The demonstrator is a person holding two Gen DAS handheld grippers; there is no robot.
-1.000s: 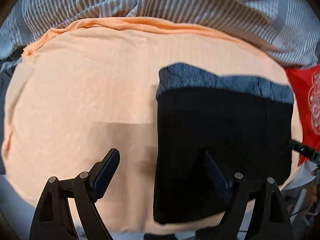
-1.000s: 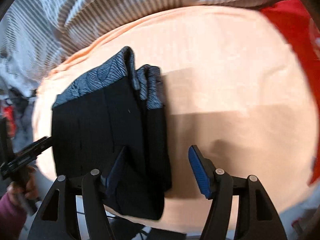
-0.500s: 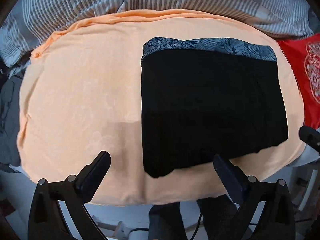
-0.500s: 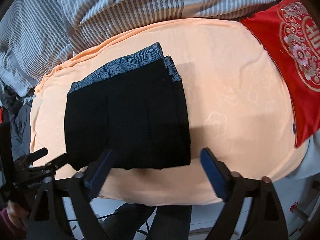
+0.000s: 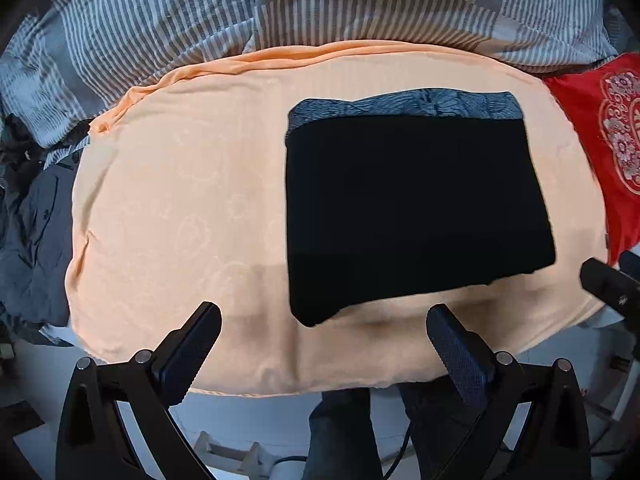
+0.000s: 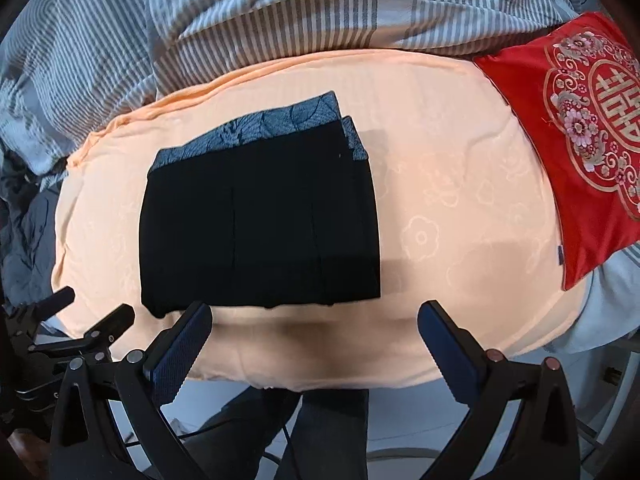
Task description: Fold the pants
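Note:
The black pants (image 5: 412, 208) lie folded into a compact rectangle on the orange sheet (image 5: 180, 208), with a blue-grey patterned waistband (image 5: 404, 105) along the far edge. They also show in the right wrist view (image 6: 260, 232). My left gripper (image 5: 322, 330) is open and empty, held back over the near edge of the sheet. My right gripper (image 6: 314, 330) is open and empty, also back from the pants. The left gripper shows at the lower left of the right wrist view (image 6: 80, 332).
A striped grey duvet (image 5: 280, 12) is bunched along the far side. A red embroidered cushion (image 6: 580, 128) lies at the right. Dark grey clothes (image 5: 28, 240) are heaped at the left. The person's legs (image 6: 320, 432) and the floor are below the bed edge.
Both grippers have let go of the pants, opened wide and pulled back and up from the bed. The pants lie flat and folded where they were set.

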